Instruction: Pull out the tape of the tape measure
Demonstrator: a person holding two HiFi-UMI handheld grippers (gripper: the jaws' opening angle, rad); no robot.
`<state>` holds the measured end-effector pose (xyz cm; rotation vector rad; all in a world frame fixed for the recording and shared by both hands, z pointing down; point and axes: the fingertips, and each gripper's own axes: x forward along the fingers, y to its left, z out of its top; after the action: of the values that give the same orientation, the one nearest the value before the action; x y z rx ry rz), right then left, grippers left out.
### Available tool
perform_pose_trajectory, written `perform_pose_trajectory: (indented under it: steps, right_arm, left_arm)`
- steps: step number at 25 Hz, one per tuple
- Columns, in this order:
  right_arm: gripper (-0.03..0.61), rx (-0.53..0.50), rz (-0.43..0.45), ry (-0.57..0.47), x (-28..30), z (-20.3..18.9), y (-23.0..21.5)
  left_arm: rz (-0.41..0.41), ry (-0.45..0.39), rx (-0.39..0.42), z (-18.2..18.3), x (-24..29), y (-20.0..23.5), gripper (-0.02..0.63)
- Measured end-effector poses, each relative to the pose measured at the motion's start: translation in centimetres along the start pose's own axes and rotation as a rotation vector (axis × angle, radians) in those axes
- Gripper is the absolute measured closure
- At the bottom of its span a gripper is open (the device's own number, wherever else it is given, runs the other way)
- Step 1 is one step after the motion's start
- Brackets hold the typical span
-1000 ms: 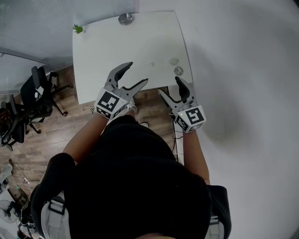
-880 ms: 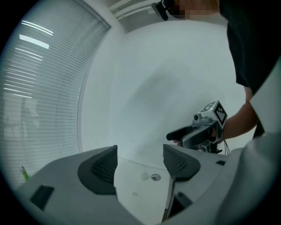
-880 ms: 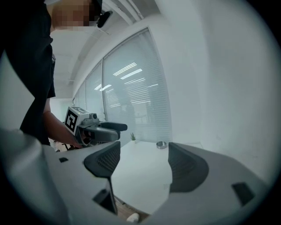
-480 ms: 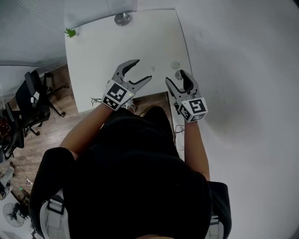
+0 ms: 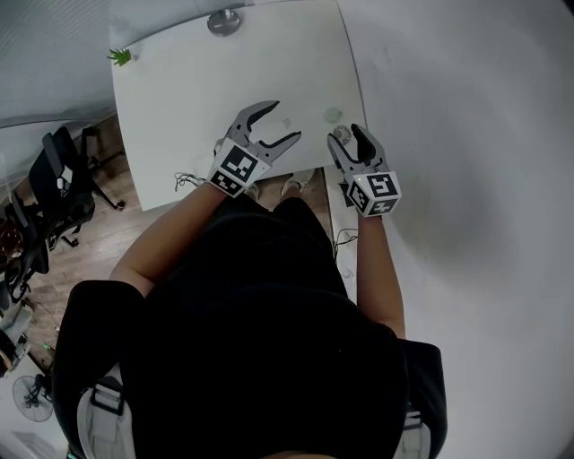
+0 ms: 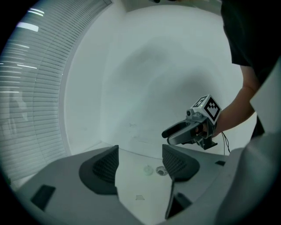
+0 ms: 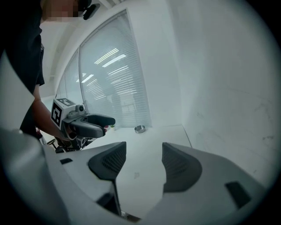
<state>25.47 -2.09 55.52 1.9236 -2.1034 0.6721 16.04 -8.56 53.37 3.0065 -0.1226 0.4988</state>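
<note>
Two small round things lie on the white table [image 5: 179, 99] near its right edge: a pale disc [image 5: 334, 115] and a darker ringed one [image 5: 341, 134]; which is the tape measure I cannot tell. The left gripper view shows the same pale disc [image 6: 148, 169] and ringed one [image 6: 161, 171]. My right gripper [image 5: 346, 134] hovers just above the ringed one, open with nothing between its jaws, which have just been closing. In its own view the right gripper [image 7: 144, 158] hides both. My left gripper [image 5: 285, 121] is open and empty, to their left over a tiny scrap [image 6: 139, 197].
A metal bowl [image 5: 224, 21] and a small green plant [image 5: 119, 56] stand at the table's far end. A white wall [image 5: 466, 134] runs along the right edge. Office chairs [image 5: 45, 197] stand on the wooden floor at left. Cables [image 5: 184, 179] hang at the near edge.
Both grippers have moved forward from the table's near edge out over its top and come lower. The right jaws have narrowed. Nothing has been taken hold of.
</note>
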Motion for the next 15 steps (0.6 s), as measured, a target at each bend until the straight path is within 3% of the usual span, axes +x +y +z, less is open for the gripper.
perform_pose_trajectory:
  steps: [4,9,15]
  right_arm:
    - [0.357,0.036,-0.022,-0.006,0.6,-1.3,-2.7]
    - [0.368,0.083,-0.041,-0.014,2.1,-5.1,-5.7]
    - [0.383,0.111,-0.063,0.016,2.8,-5.7,-7.4]
  left_arm:
    - [-0.011,0.011,0.014,-0.6,3.1,-0.7,0.311]
    - [-0.058,0.089,0.016,-5.0,8.2,-1.9,0.31]
    - [-0.084,0.151,0.014,-6.5,11.7,-1.9,0.311]
